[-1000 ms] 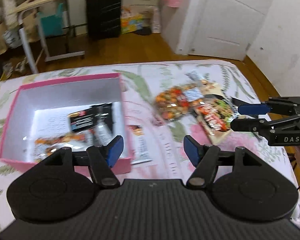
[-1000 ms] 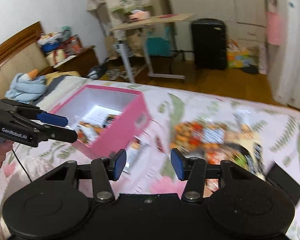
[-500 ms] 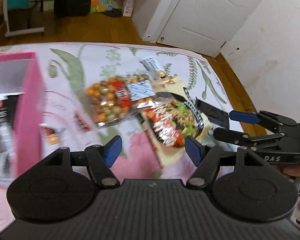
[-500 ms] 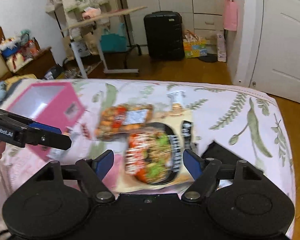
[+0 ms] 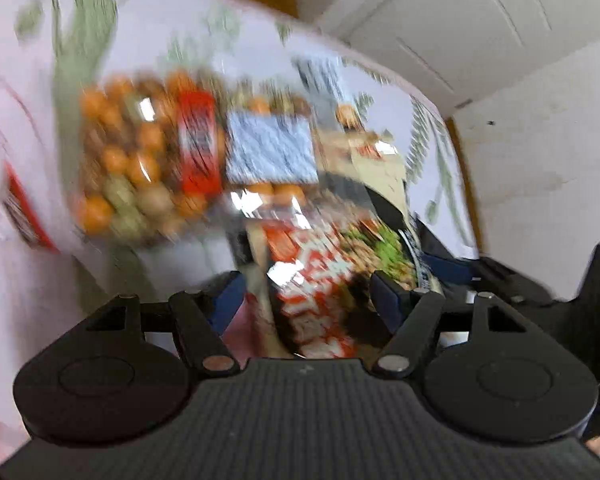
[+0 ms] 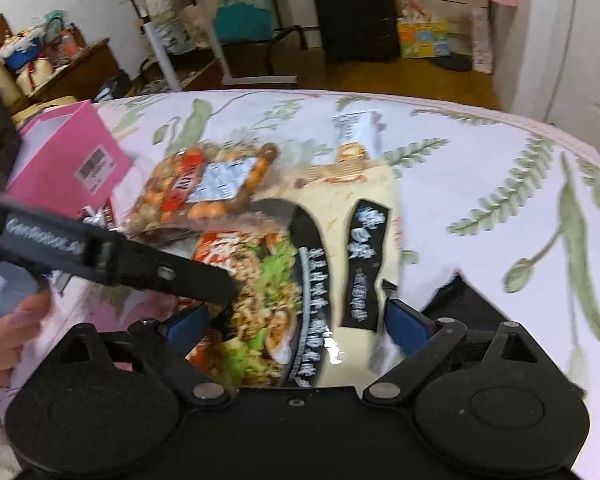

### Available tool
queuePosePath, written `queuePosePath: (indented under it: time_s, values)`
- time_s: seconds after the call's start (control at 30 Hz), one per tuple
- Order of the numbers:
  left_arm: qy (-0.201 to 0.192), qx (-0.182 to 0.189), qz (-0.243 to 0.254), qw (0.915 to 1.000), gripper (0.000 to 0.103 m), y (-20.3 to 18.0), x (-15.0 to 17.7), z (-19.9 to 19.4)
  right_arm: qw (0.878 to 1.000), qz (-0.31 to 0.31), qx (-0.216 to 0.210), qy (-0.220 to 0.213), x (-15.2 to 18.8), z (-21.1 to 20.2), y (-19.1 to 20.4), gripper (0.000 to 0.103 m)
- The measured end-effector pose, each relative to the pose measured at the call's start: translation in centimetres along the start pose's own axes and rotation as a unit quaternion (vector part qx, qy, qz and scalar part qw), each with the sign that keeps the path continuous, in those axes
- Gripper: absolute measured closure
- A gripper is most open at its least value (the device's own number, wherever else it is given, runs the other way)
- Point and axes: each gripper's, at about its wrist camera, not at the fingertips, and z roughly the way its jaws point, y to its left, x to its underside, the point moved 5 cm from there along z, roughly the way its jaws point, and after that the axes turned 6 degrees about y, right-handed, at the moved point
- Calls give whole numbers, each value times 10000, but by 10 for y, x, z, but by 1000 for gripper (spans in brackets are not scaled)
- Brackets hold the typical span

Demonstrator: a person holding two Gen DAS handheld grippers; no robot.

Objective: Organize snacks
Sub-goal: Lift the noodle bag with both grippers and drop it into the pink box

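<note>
Both grippers are positioned over the large noodle snack packet (image 6: 276, 292), which lies flat on the floral bedspread (image 6: 480, 184).

Right gripper (image 6: 298, 320): jaws spread wide, with the blue pads (image 6: 406, 322) on either side of the near end of the packet. No pad contact with the packet is visible; nothing is held.

Left gripper (image 5: 306, 300): jaws also wide apart, straddling the same packet from its own side. This view is heavily motion-blurred, so contact cannot be confirmed. In the right wrist view its black finger (image 6: 172, 276) lies across the left part of the packet.

Clear bag of round snacks (image 6: 204, 188): rests beyond the noodle packet, overlapping its far edge. Pink box (image 6: 64, 160): sits to the left, just beside that bag.
</note>
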Motion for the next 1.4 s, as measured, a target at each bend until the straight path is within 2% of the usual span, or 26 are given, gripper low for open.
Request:
queuePosePath:
  time_s: [0.07, 0.2, 0.3, 0.4, 0.63, 0.97, 1.23, 1.4]
  values:
    - [-69, 21, -27, 10000, 35, 0, 1, 1, 10000, -92, 2, -30, 2, -1, 7, 5]
    - [-123, -145, 349, 9992, 37, -11, 6, -2, 9999, -71, -21, 145, 11, -3, 21, 5]
    - [53, -184, 399, 9990, 37, -15, 13, -8, 9991, -204, 157, 335, 20, -4, 36, 5]
    - [307, -159, 487, 9982, 37, -18, 24, -15, 9986, -86, 230, 472, 33, -11, 48, 5]
    - [647, -471, 1090, 9908, 37, -37, 61, -35, 9983, 369, 99, 434, 58, -37, 70, 5]
    - [972, -563, 1225, 9861, 37, -43, 106, -55, 9960, 600, 3, 667, 85, -62, 95, 7]
    - [840, -603, 1228, 9870, 37, -42, 122, -83, 9967, 390, -150, 690, 92, -78, 119, 7]
    - [568, -660, 1285, 9879, 37, -38, 126, -116, 9988, 92, -178, 444, 87, -94, 144, 10]
